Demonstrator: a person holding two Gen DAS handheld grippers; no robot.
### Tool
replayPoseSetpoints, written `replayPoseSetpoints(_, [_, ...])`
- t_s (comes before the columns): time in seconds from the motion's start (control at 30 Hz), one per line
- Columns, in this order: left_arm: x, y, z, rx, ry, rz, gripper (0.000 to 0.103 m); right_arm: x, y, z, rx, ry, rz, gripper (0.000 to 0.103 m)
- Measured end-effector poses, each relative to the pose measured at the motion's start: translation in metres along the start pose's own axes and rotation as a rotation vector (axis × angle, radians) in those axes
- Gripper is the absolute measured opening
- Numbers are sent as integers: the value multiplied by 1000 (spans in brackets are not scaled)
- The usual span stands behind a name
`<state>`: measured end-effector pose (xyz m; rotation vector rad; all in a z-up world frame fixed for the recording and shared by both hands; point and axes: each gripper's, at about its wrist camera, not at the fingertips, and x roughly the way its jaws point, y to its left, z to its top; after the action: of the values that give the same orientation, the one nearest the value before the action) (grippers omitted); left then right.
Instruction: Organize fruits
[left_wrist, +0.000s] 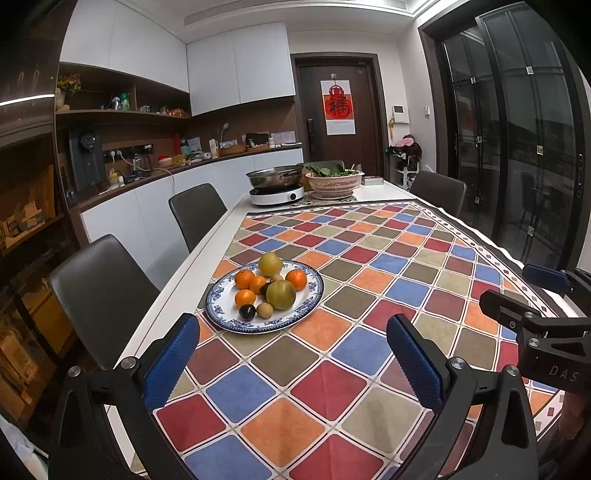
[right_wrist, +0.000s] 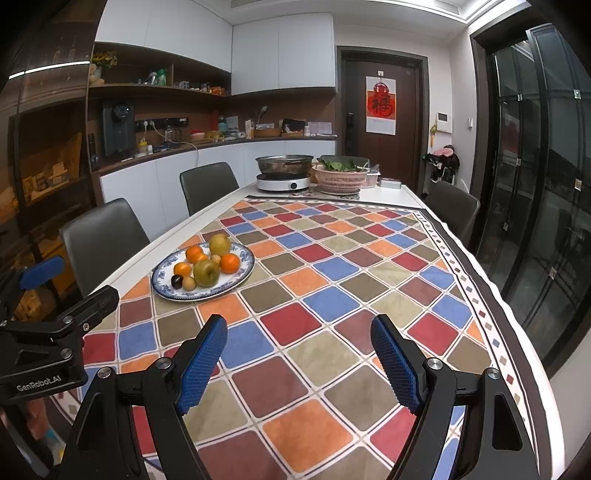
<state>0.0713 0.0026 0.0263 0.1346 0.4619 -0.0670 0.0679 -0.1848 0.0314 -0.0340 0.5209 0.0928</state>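
A blue-and-white plate sits on the checked tablecloth near the table's left edge. It holds several fruits: two green-yellow pears, several oranges, a dark plum and small tan fruits. My left gripper is open and empty, hovering just short of the plate. My right gripper is open and empty, to the right of the plate and nearer me. Each gripper shows at the edge of the other's view.
At the table's far end stand a steel pot on a white induction cooker and a pink basket of greens. Grey chairs line the left side; another chair is on the right.
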Motion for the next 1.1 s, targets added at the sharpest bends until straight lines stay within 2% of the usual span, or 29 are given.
replayPoseSetpoints(1.1, [-3, -3, -5, 2, 14, -9, 103, -1, 0, -1, -2, 0, -3, 80])
